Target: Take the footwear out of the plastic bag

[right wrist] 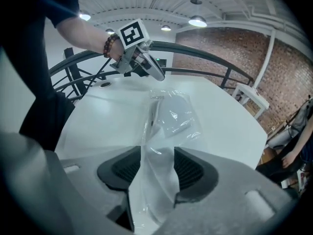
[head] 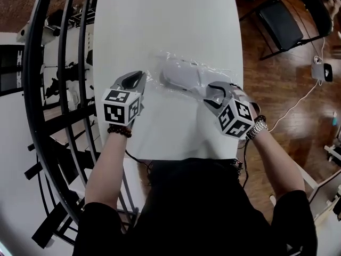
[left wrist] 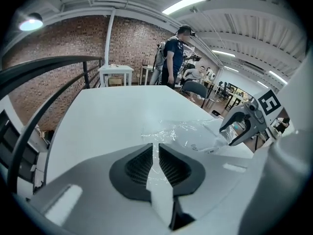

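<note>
Gripping now: my right gripper (right wrist: 157,155) is clamped on a bunched fold of the bag (head: 213,72).
Left gripper (left wrist: 156,148): jaws a slit apart, film edge between them, hold slack.
Shoe (head: 178,76): inside the bag, on the table (head: 160,20).
Risk: I judge the film may slip free on the left, or tear.

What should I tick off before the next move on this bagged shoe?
1. Contents: the white shoe lies inside the clear plastic bag: ok.
2. Support: the bag rests on the white table: ok.
3. Pinch by the left hand-held gripper: not ok, a slit shows between its jaws around the film.
4. Pinch by the right hand-held gripper: cannot tell; jaws apart, film bunched between them.
5. Bag opening located: cannot tell.
</note>
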`<action>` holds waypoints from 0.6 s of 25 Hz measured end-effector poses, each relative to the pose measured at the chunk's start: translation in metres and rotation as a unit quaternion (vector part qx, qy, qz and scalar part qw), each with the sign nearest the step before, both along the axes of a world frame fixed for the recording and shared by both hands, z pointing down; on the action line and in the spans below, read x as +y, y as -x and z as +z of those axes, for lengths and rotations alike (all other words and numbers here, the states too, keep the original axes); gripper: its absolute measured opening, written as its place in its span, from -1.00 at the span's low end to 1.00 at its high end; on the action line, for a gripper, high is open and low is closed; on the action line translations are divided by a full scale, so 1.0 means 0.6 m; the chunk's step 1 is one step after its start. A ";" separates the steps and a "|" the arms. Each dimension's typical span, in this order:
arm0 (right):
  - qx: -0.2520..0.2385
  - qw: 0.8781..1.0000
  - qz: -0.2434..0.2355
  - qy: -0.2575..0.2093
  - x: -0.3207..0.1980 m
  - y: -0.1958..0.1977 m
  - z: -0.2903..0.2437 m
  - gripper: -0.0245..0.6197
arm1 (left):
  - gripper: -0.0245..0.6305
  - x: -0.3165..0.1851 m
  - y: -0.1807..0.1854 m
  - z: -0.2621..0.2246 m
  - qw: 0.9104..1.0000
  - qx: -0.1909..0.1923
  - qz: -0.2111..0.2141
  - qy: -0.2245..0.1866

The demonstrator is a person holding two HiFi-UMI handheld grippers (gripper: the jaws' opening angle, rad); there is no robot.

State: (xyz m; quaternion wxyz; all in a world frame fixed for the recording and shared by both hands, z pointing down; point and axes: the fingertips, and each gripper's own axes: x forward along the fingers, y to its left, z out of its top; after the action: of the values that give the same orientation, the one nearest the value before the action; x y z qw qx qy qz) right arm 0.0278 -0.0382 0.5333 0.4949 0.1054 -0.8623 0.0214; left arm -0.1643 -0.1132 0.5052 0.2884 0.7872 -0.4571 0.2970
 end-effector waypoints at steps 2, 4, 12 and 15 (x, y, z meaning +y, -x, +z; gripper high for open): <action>0.004 1.000 -0.022 -0.006 0.003 -0.003 0.001 -0.31 | -0.74 0.005 -0.006 0.008 1.000 0.003 0.016 0.008; 0.007 0.999 -0.044 -0.014 0.006 -0.006 0.004 -0.31 | -0.71 0.011 -0.012 0.017 0.999 0.002 0.035 0.016; 0.015 0.996 -0.083 -0.021 0.007 -0.007 0.003 -0.31 | -0.67 0.029 -0.023 0.054 0.992 -0.051 0.109 0.021; 0.003 0.997 -0.070 -0.016 0.001 -0.004 -0.010 -0.27 | -0.67 0.032 -0.031 0.056 0.991 -0.047 0.121 0.022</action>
State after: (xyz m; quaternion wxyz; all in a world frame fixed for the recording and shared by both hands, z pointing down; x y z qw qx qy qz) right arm 0.0299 -0.0374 0.5270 0.4962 0.0524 -0.8662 -0.0274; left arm -0.1458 -0.0939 0.5391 0.2455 0.8155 -0.3647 0.3763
